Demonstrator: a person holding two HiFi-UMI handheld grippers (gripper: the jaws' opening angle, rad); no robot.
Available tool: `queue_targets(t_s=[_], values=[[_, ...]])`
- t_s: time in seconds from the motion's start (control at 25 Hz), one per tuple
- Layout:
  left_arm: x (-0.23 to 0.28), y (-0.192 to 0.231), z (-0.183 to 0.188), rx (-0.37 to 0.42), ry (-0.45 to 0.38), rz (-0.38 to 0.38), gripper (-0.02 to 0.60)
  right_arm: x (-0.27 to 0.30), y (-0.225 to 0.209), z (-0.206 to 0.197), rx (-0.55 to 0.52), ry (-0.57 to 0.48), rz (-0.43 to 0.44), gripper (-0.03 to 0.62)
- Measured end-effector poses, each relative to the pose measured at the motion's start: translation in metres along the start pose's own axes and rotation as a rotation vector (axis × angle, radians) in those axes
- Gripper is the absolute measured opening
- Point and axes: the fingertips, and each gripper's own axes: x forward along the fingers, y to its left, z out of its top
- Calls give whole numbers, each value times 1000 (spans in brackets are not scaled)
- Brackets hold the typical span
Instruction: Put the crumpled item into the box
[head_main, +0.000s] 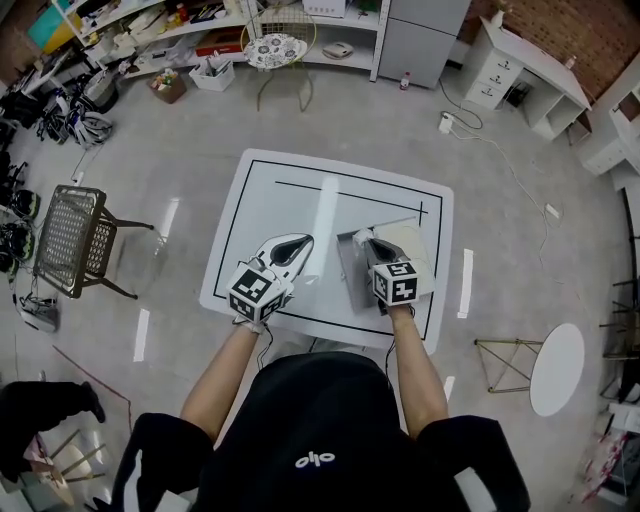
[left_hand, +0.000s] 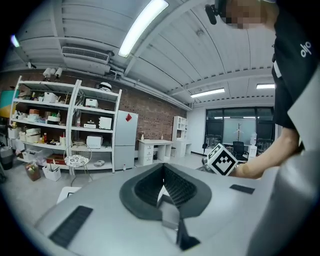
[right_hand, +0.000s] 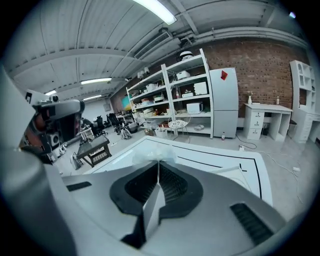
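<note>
A crumpled, clear plastic wad (right_hand: 152, 154) sits at the tips of my right gripper (right_hand: 158, 169), whose jaws are shut on it. In the head view the right gripper (head_main: 364, 240) hovers over the open box (head_main: 412, 248) on the right half of the white table (head_main: 300, 190). One pale box flap (right_hand: 241, 172) shows just right of those jaws. My left gripper (head_main: 300, 244) is held beside it over the table's front left. Its jaws (left_hand: 163, 169) are shut with nothing between them, and it points out into the room.
A black rectangle is marked on the tabletop. A metal mesh chair (head_main: 70, 240) stands left of the table and a round white side table (head_main: 557, 368) at the right. Shelves (head_main: 200, 25), a wire chair (head_main: 275, 50) and a white desk (head_main: 520, 65) lie beyond.
</note>
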Motion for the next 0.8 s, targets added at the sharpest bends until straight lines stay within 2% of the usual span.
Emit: queue_targets(t_s=[0.4,0.8], values=[[18,13,-24,-21,37,-18,8,73,-28,-78,48,251,-66,20],[22,25,-42,-37,82,-13,8,109,-20,-97,62,331,-47,21]])
